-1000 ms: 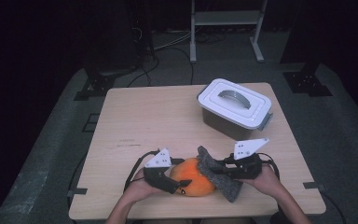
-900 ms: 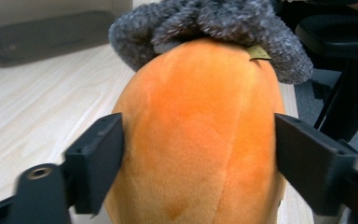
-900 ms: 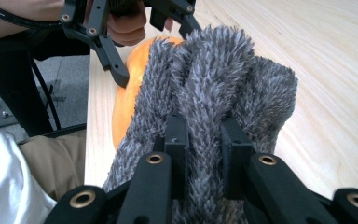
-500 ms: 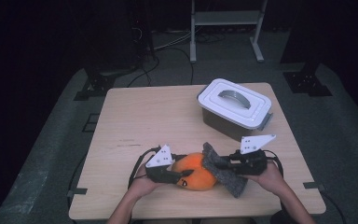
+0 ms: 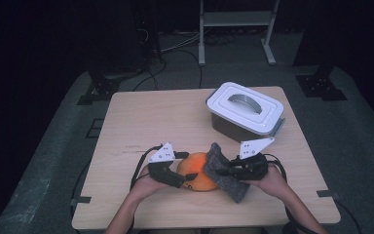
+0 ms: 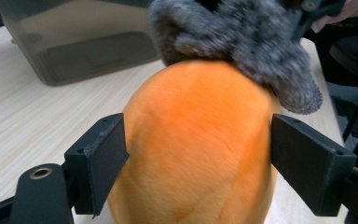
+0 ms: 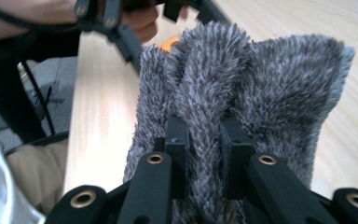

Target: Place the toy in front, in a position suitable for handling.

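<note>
A rounded orange soft thing (image 5: 198,178) lies near the table's front edge, and its fuzzy surface (image 6: 196,140) bulges up in the left gripper view. My left gripper (image 5: 187,176) has a jaw pressed against each of its sides, as the left gripper (image 6: 198,154) shows up close. A grey furry cloth (image 5: 225,171) drapes over the orange thing's right side. My right gripper (image 5: 230,171) is shut on a fold of this grey cloth (image 7: 261,79), pinched between the right gripper's (image 7: 204,140) two jaws. A sliver of the orange thing (image 7: 170,43) peeks out beyond the cloth.
A dark plastic box with a white handled lid (image 5: 246,112) stands at the table's back right; its wall (image 6: 74,42) rises just behind the orange thing. Bare wooden tabletop (image 5: 151,117) stretches to the left and back. The other hand and gripper (image 7: 121,23) show beyond the cloth.
Both grippers, the orange thing and the grey cloth have shifted slightly away from the front edge. Both holds stay the same.
</note>
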